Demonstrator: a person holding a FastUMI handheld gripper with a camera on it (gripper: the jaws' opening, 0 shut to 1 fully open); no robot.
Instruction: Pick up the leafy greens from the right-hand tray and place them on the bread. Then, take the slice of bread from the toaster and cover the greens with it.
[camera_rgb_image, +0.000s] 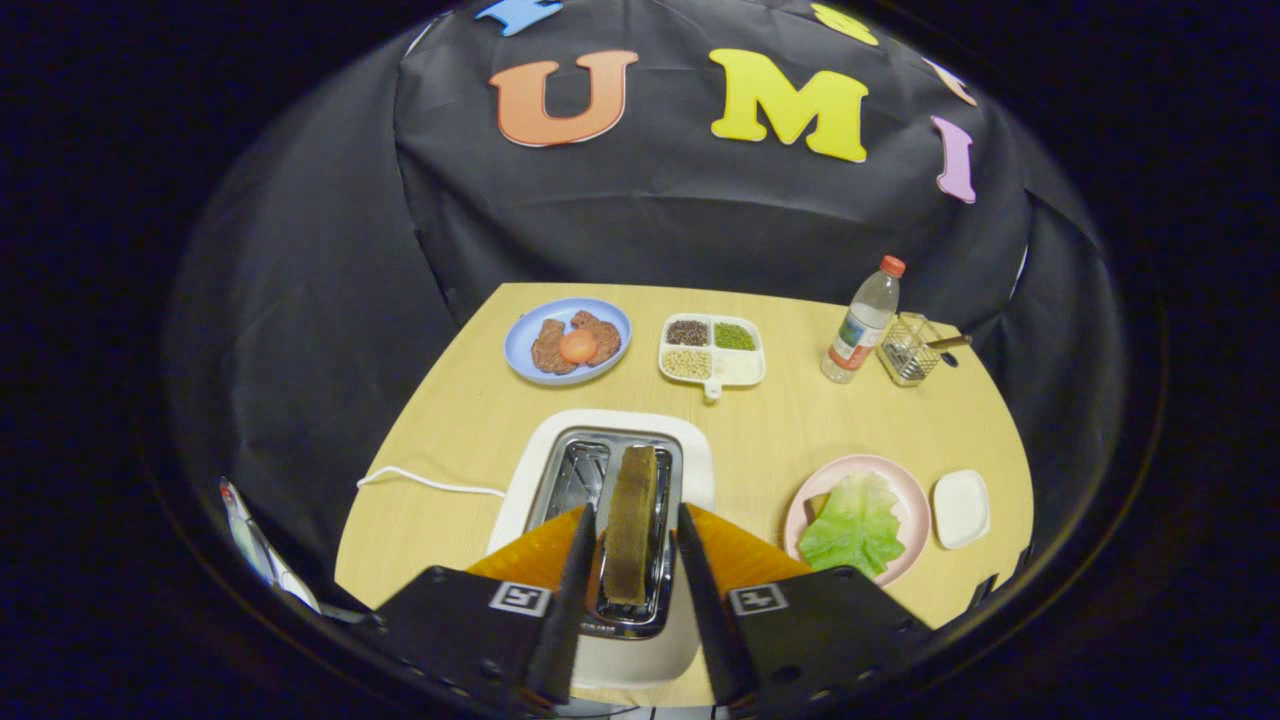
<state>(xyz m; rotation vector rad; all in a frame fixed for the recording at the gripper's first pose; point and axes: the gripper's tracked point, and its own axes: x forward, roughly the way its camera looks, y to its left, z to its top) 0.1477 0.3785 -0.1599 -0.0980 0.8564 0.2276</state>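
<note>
A white toaster (530, 480) stands on the wooden table just below my gripper (634, 518). A brown slice of bread (632, 520) stands upright in its right slot; the left slot is bare. My fingers flank the slice, one on each side, with a small gap to it on both sides, so the gripper is open. To the right of the toaster a pink plate (905, 490) holds a pale green leaf (853, 528), which lies flat over something whose corner peeks out at its left edge.
A small white dish (960, 508) sits right of the pink plate. Farther back are a blue plate (520, 345) with food, a divided white tray (745, 372) of grains, a water bottle (860, 325) and a wire basket (908, 350). The toaster's white cord (430, 482) trails left.
</note>
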